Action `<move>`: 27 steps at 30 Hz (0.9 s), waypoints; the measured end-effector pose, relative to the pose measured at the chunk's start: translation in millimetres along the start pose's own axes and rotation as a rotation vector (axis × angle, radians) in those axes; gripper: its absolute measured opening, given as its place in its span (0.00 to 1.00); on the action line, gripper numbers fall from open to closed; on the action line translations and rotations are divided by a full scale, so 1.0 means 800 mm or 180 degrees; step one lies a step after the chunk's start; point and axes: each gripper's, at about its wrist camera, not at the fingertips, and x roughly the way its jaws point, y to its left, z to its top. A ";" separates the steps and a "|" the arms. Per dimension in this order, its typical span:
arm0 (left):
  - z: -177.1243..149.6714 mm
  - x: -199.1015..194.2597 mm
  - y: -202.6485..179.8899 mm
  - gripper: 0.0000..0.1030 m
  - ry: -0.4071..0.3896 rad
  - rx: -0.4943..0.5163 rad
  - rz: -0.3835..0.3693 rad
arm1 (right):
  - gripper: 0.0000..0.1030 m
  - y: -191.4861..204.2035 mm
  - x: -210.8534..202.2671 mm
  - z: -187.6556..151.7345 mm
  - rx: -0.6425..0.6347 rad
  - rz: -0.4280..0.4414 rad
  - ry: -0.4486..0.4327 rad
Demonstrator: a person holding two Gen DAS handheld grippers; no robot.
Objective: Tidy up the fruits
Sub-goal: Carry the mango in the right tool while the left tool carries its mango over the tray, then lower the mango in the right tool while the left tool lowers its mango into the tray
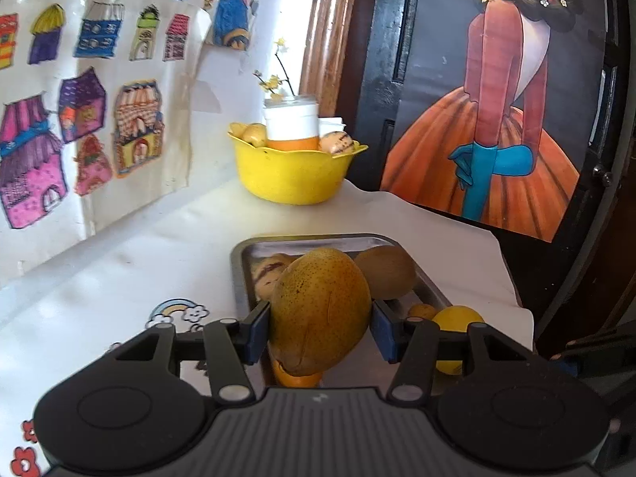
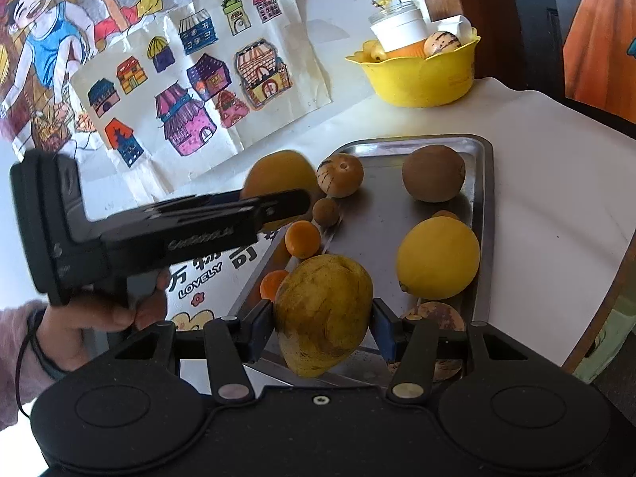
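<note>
Left wrist view: left tongs (image 1: 320,332) clamped across a plump speckled yellow-orange mango (image 1: 320,312), likely heavy, smooth and bruisable, over the steel tray (image 1: 238,274); open worktop (image 1: 139,262) to their left.

Right wrist view: right tongs (image 2: 322,328) clamp another yellow-green mango (image 2: 324,314) above the tray's crowded near end, worktop edge close at right.
</note>
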 end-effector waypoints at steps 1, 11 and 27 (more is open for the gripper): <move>0.001 0.004 0.000 0.56 0.0014 -0.0002 -0.0019 | 0.53 0.000 0.002 -0.001 -0.0025 -0.0005 0.0004; 0.005 0.046 -0.008 0.56 0.0174 0.0054 -0.0129 | 0.53 0.002 0.018 -0.008 -0.0211 -0.0062 0.0028; 0.010 0.077 -0.013 0.56 0.0342 0.0077 -0.0182 | 0.53 0.013 0.026 -0.023 -0.0584 -0.0219 -0.0174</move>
